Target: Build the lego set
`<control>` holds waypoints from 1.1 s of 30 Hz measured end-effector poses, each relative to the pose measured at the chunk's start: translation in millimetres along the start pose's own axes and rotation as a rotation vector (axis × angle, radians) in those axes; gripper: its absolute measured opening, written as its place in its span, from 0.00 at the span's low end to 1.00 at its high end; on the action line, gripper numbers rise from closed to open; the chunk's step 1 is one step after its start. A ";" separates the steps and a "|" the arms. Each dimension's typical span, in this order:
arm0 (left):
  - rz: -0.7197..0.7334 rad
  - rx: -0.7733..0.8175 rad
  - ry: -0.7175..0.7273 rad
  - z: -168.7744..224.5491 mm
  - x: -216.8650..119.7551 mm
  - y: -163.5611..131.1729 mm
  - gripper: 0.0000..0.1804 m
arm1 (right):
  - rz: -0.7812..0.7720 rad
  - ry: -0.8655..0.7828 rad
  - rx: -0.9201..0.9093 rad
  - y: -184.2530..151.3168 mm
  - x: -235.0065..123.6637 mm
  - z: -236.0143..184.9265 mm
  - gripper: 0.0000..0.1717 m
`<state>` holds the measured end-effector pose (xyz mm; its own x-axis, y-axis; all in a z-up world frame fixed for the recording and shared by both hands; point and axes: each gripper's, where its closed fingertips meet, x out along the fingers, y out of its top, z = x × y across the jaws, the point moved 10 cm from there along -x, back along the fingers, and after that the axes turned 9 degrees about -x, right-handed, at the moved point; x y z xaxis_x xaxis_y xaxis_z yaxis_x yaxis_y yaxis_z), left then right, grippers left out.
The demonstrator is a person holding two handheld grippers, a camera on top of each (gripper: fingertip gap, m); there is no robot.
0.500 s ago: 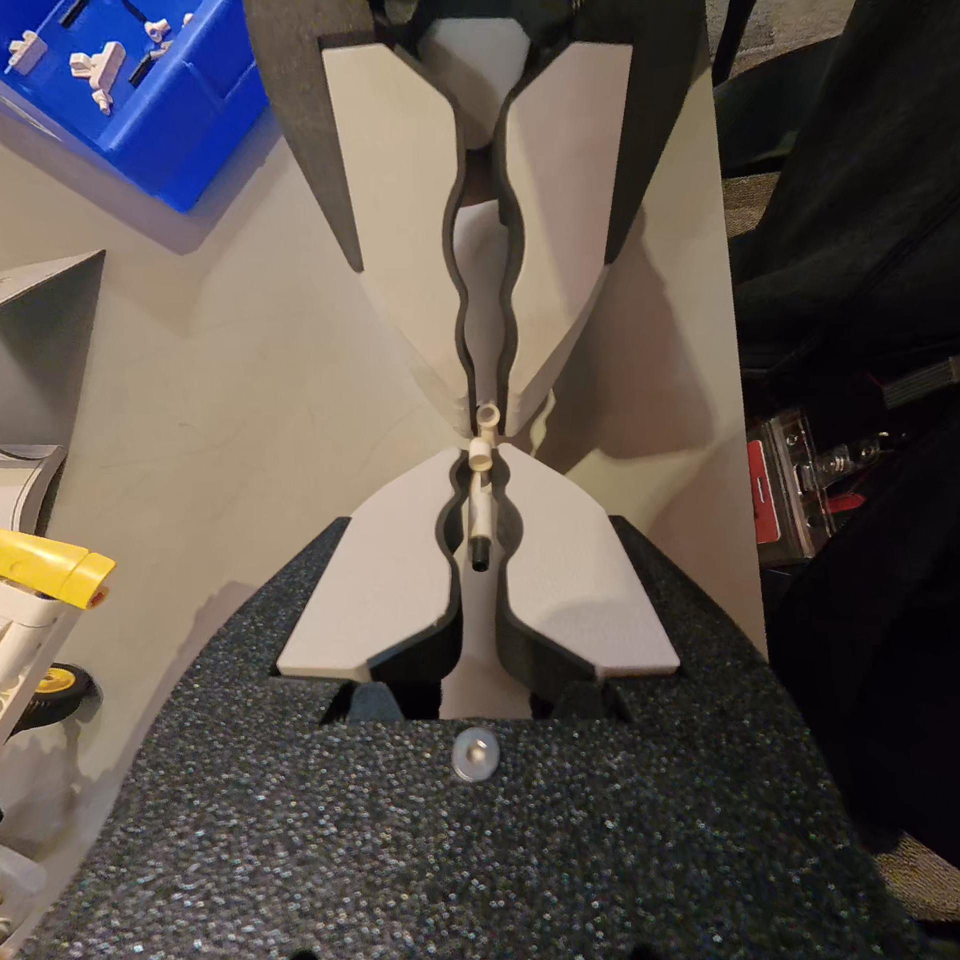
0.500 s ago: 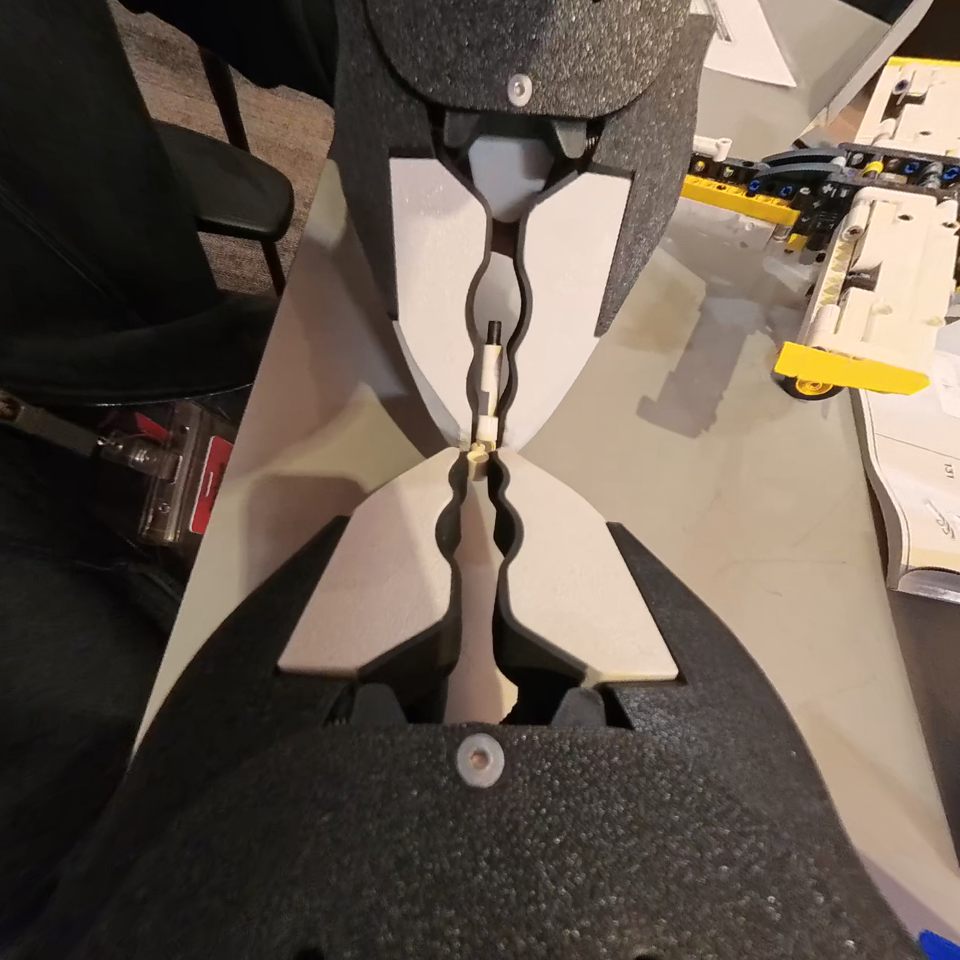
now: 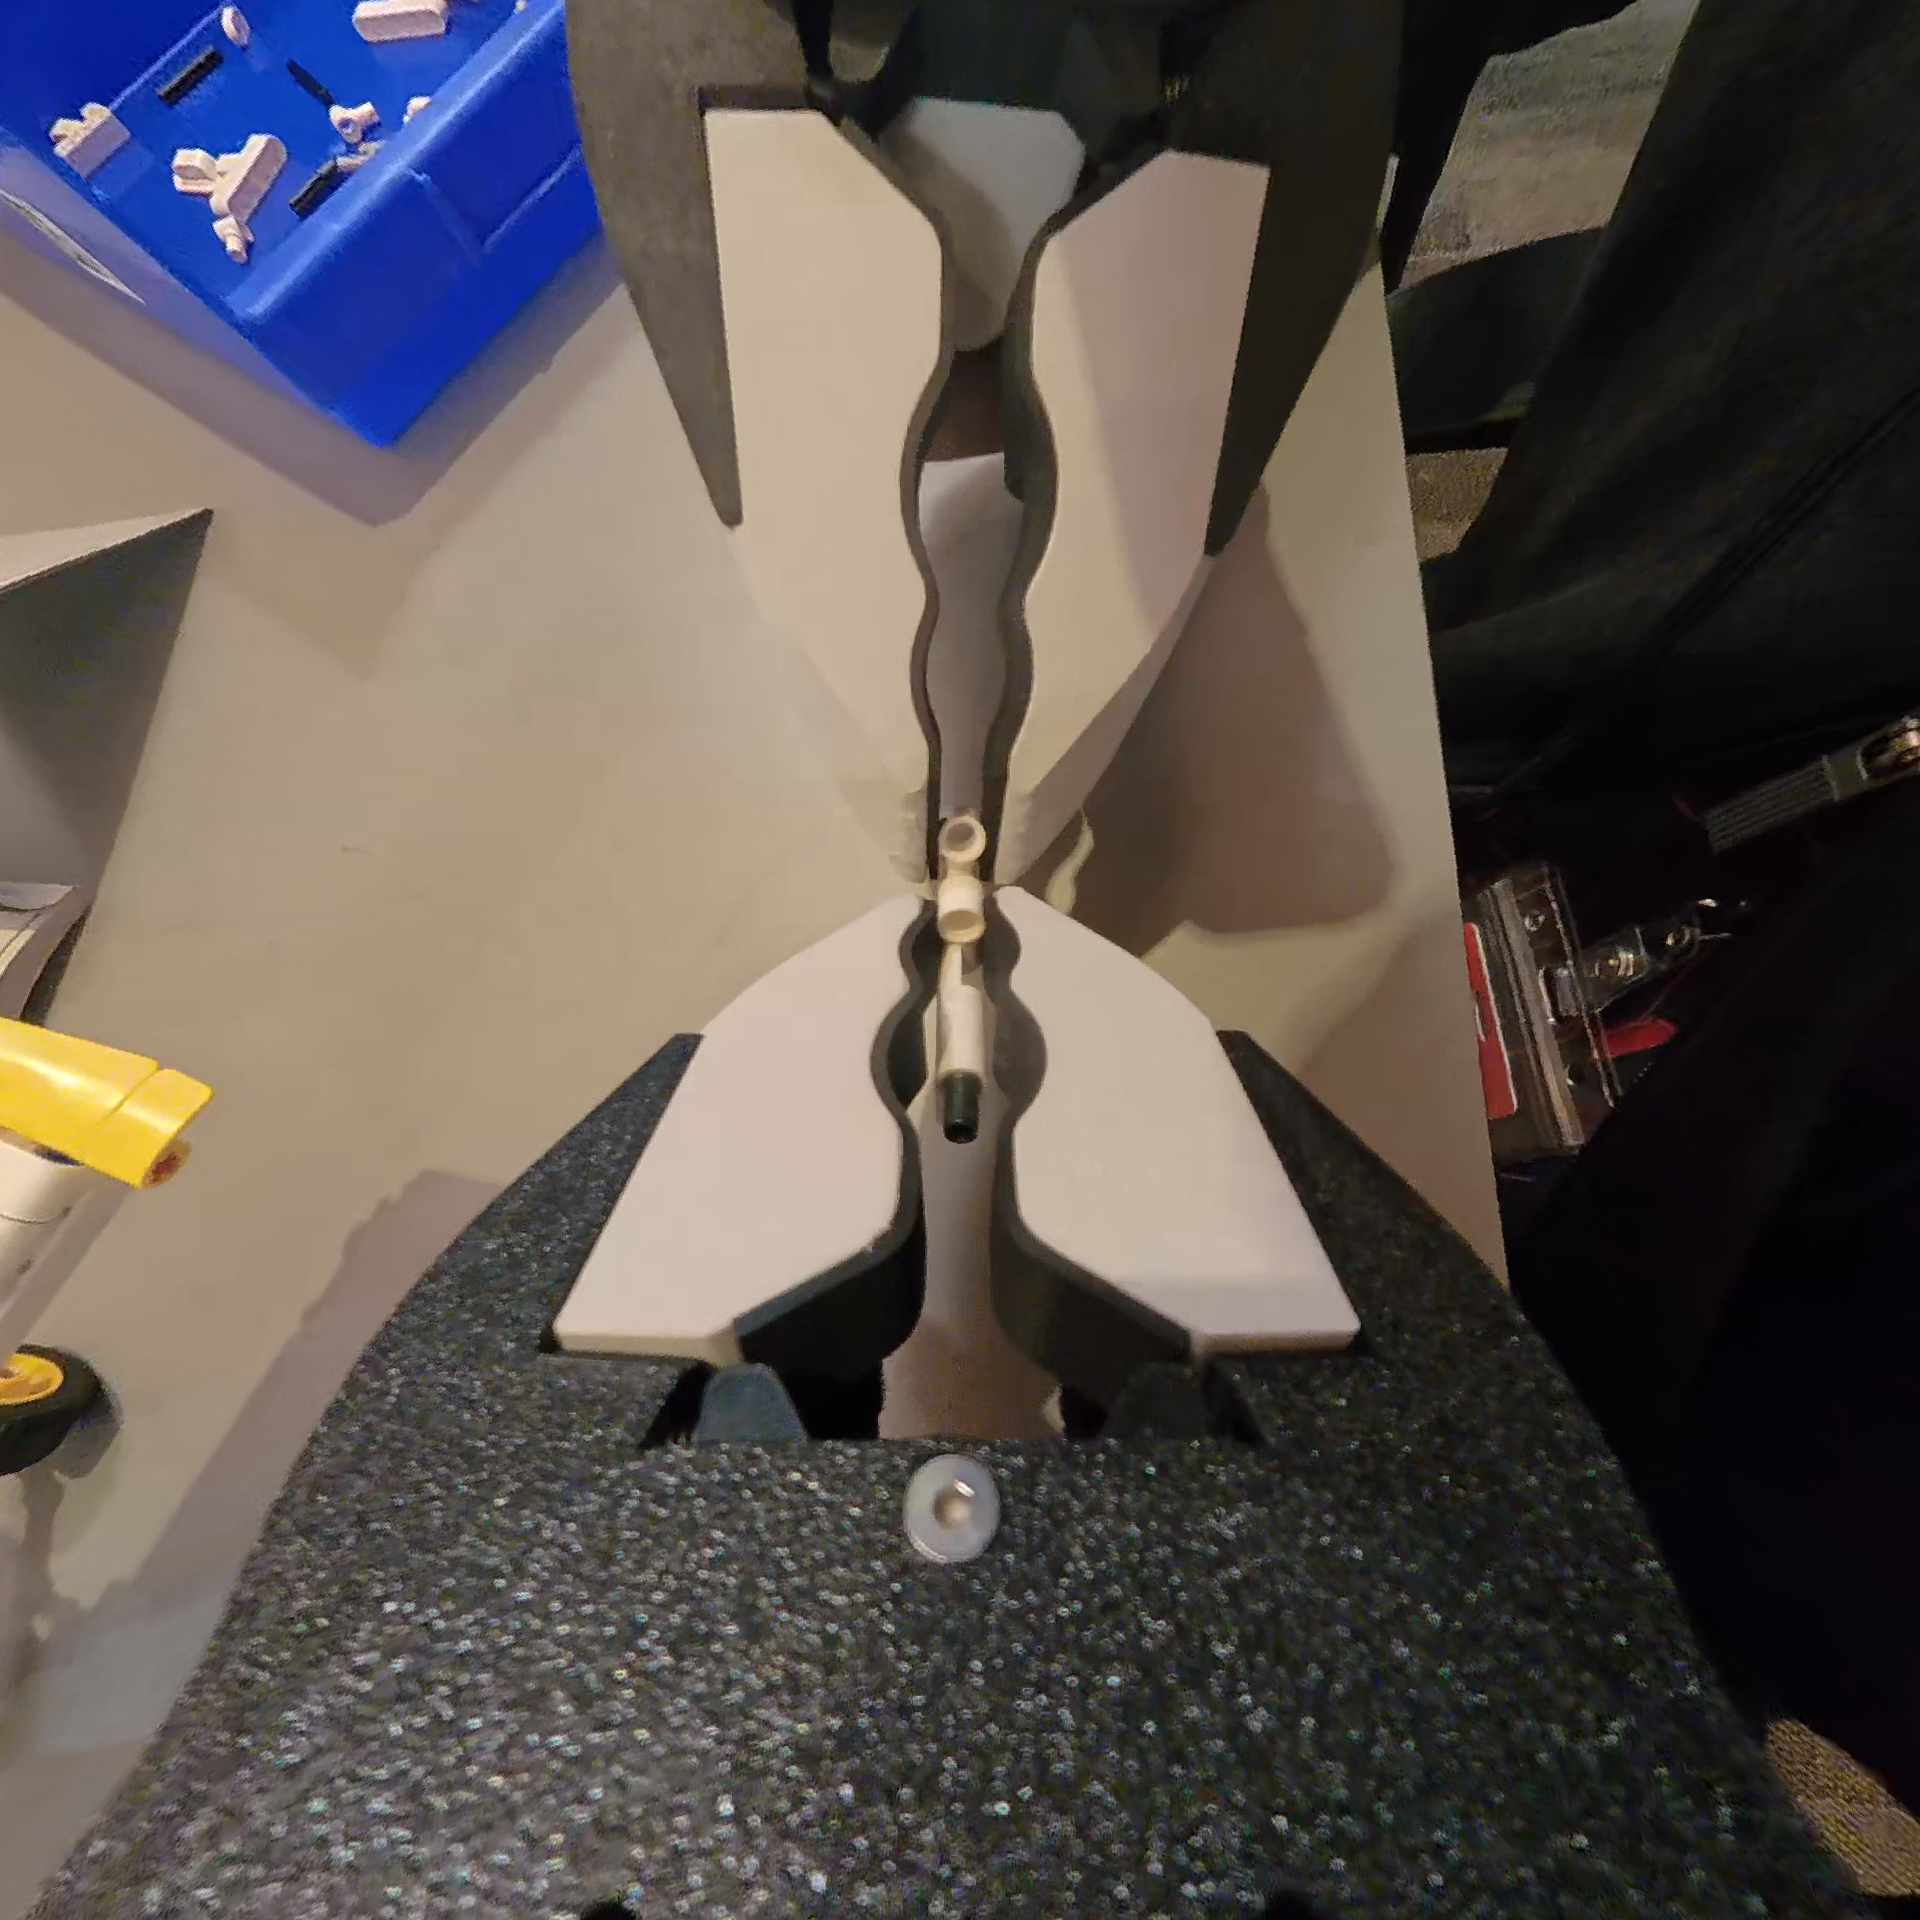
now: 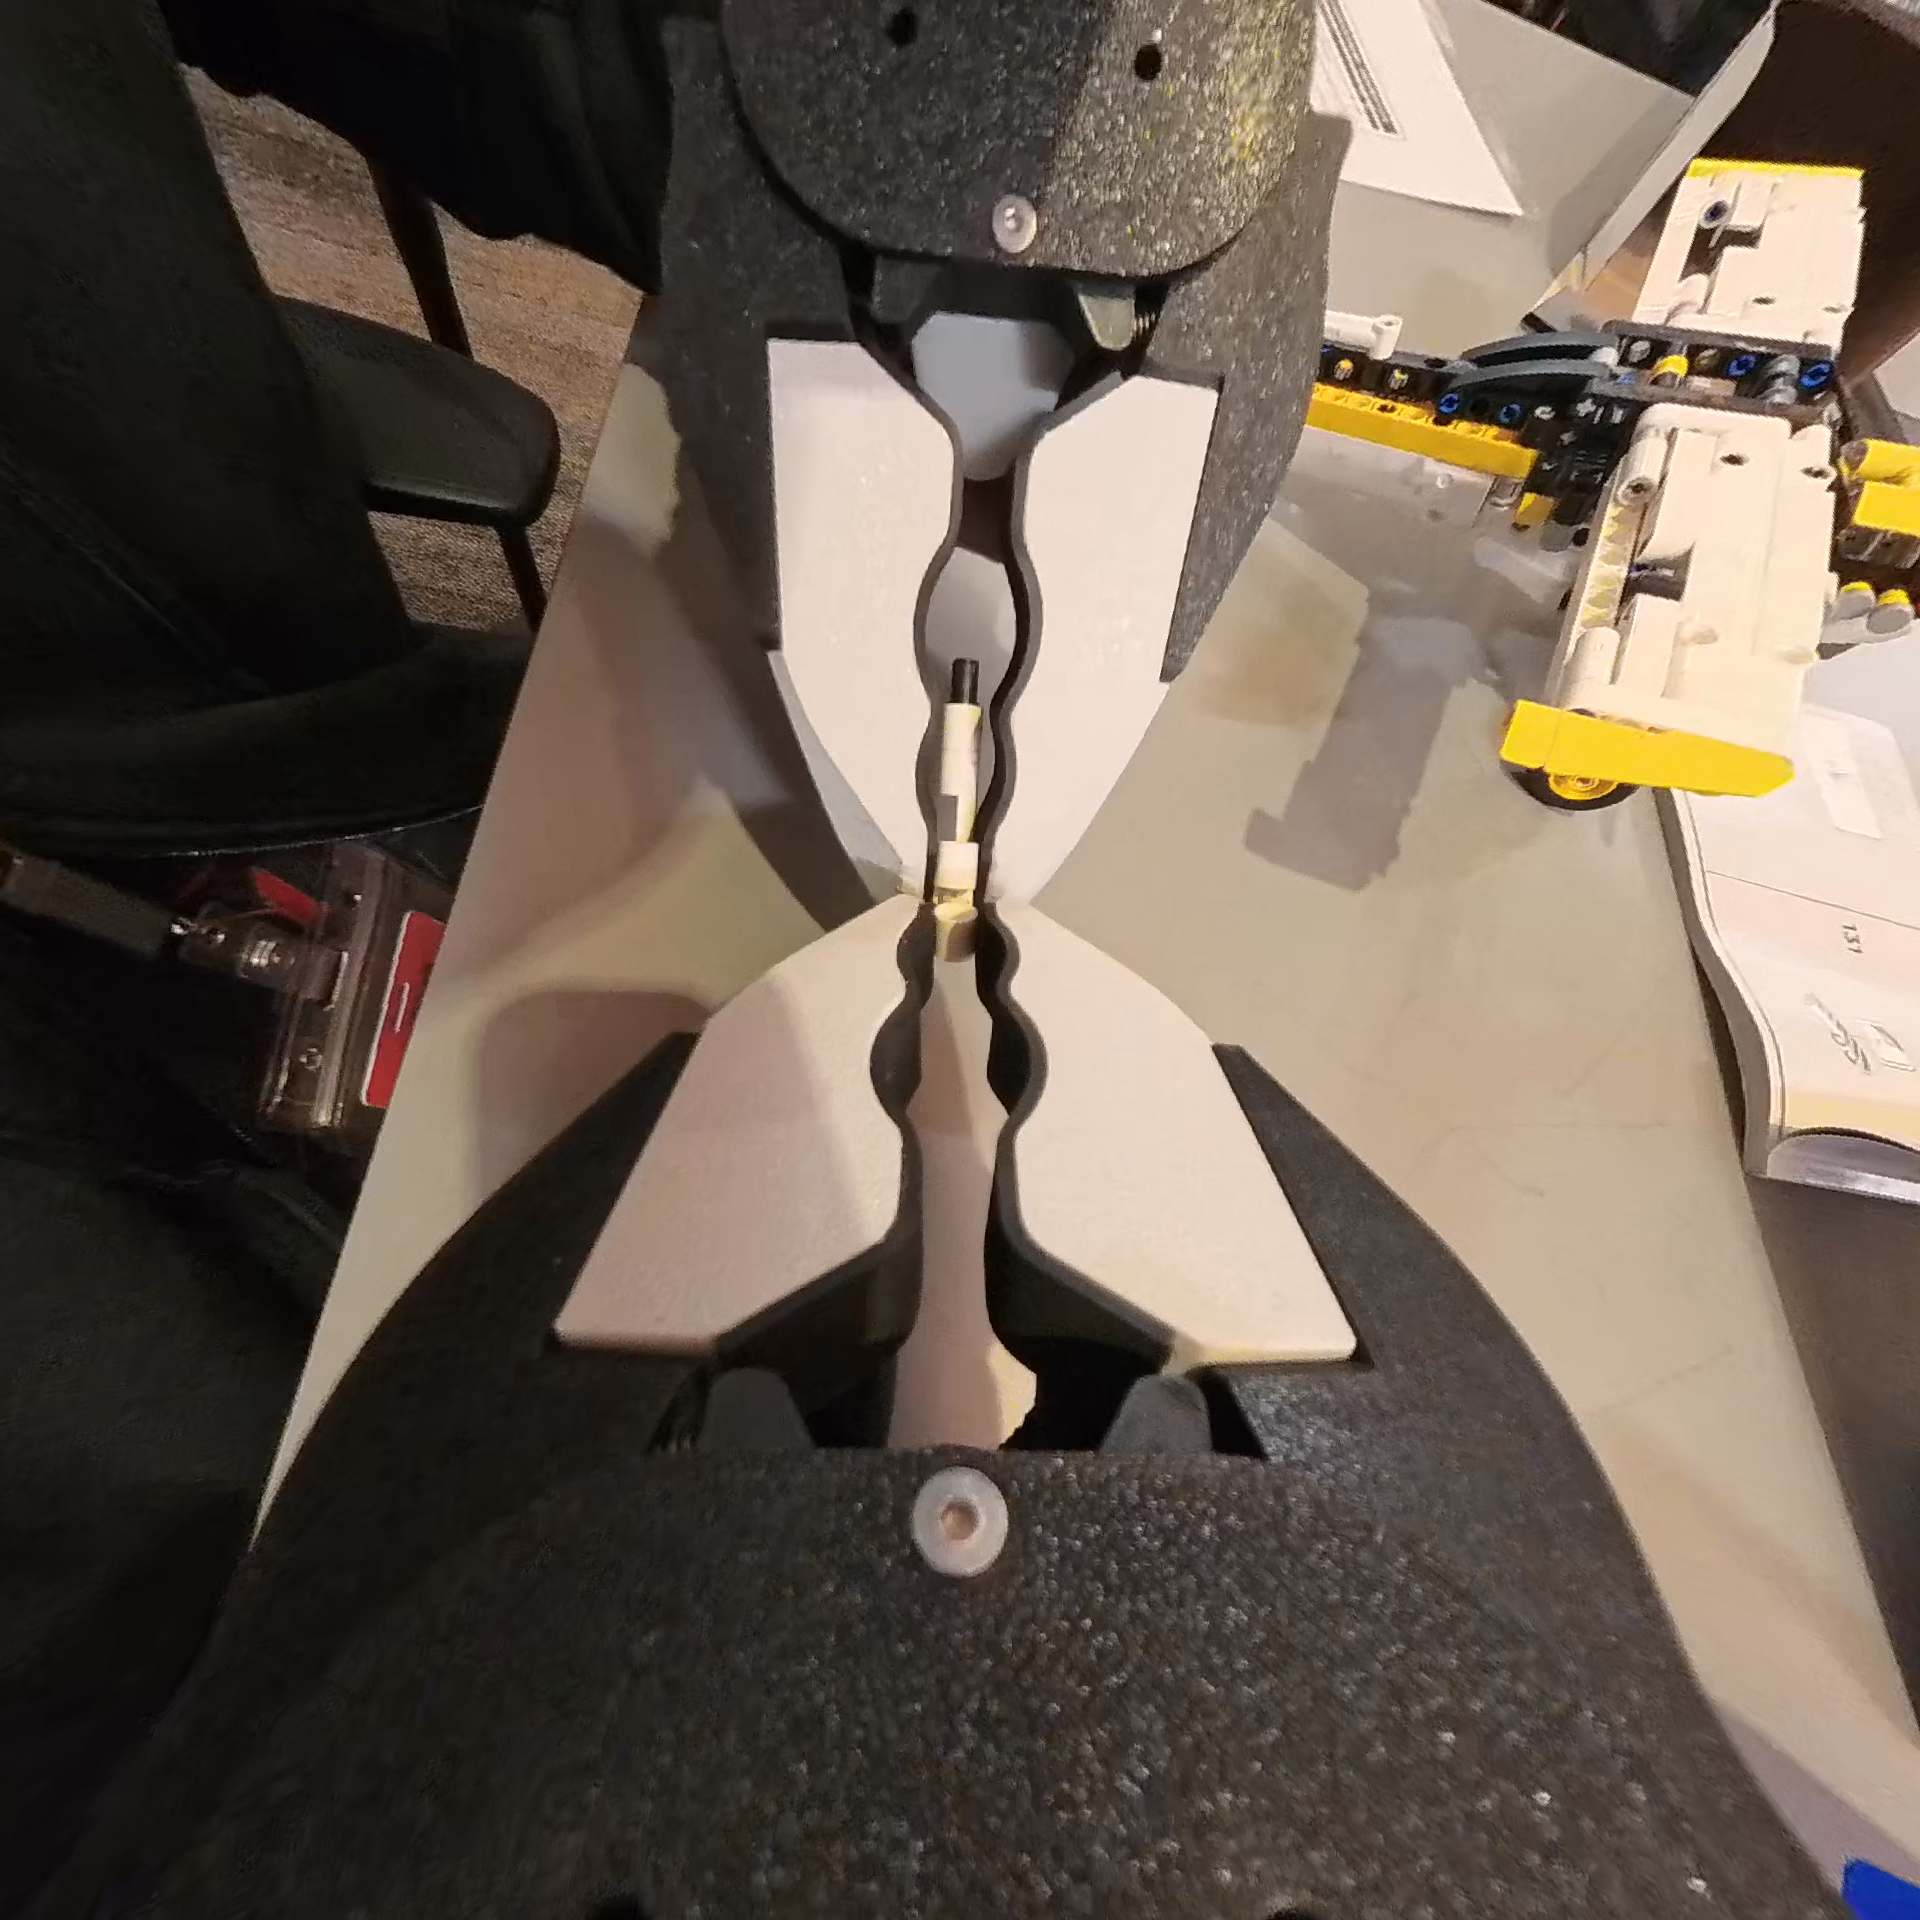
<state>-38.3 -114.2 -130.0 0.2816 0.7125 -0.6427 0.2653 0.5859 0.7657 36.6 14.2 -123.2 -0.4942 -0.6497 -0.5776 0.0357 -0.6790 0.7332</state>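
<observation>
Above the counter edge: the left gripper and the right gripper meet tip to tip, in one line, over the pale counter near its side where a person in dark clothing sits.
Left jaws: clenched on a slim white rod piece with a black pin end. The rod lies along the slot and points toward the other gripper.
Right jaws: clenched on a small cream connector right at the tips.
Contact: the rod's front sleeve touches the connector. I cannot tell if they are already pushed together.
Change: compared with half a second before, almost nothing is different. Both grips and the tip-to-tip pose are the same, and the background has shifted only very slightly.
Count, grippers: two.
Count, held parts: two, one in each.
Count, blue bin: one, far left of the left view, with about six small white parts and three black ones in sight. Its far side is cut off.
Count, brick vehicle model: one, white and yellow, well apart on the counter, with one yellow-hubbed wheel showing.
Count, open booklet: one, just beside the model.
Count, clear case with red insert: one, beyond the counter edge.
</observation>
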 end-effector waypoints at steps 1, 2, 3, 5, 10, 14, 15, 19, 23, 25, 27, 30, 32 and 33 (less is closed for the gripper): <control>0.007 -0.004 -0.007 0.0 -0.5 -0.2 0.04 | 0.007 0.006 0.006 0.1 -0.3 0.3 0.04; 0.014 -0.003 -0.010 0.1 -1.0 -0.4 0.04 | 0.014 0.011 0.014 0.2 -0.6 0.5 0.04; 0.021 0.004 -0.008 0.3 -1.2 -0.8 0.04 | 0.020 0.015 0.023 0.1 -0.8 0.9 0.04; 0.032 0.016 -0.005 1.0 -1.4 -1.7 0.04 | 0.020 0.028 0.057 0.3 -0.9 1.7 0.04; 0.054 0.033 0.038 1.6 -2.4 -3.9 0.04 | 0.001 -0.005 0.096 2.7 0.4 1.3 0.04; 0.061 0.060 0.079 2.7 -4.5 -3.1 0.04 | -0.010 -0.079 0.057 5.6 0.3 -2.6 0.04; 0.060 0.069 0.091 3.1 -4.7 -3.0 0.04 | -0.020 -0.104 0.032 6.6 0.5 -4.4 0.04; 0.054 0.145 0.165 6.3 -4.8 -3.3 0.04 | -0.081 -0.206 -0.072 11.3 2.8 -12.6 0.04; 0.076 0.215 0.215 9.7 -5.9 -4.6 0.04 | -0.098 -0.253 -0.075 14.3 3.4 -16.4 0.04; 0.089 0.242 0.225 11.4 -6.2 -5.2 0.04 | -0.088 -0.251 -0.057 14.6 2.7 -16.4 0.04; 0.092 0.266 0.235 12.8 -5.8 -5.9 0.04 | -0.088 -0.247 -0.051 14.7 2.5 -16.8 0.04; 0.085 0.310 0.273 14.2 -4.7 -5.9 0.04 | -0.113 -0.262 -0.058 16.0 3.4 -17.6 0.04; 0.074 0.337 0.294 14.8 -4.0 -5.9 0.04 | -0.139 -0.281 -0.074 17.4 4.5 -18.7 0.04; 0.070 0.350 0.304 15.1 -3.8 -5.8 0.04 | -0.154 -0.295 -0.092 18.2 5.3 -19.8 0.04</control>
<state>-27.0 -126.2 -132.4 0.0407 0.8568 -0.5140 0.5655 0.4043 0.7189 51.8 -8.4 -120.0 -0.7296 -0.4194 -0.5402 0.0129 -0.7981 0.6023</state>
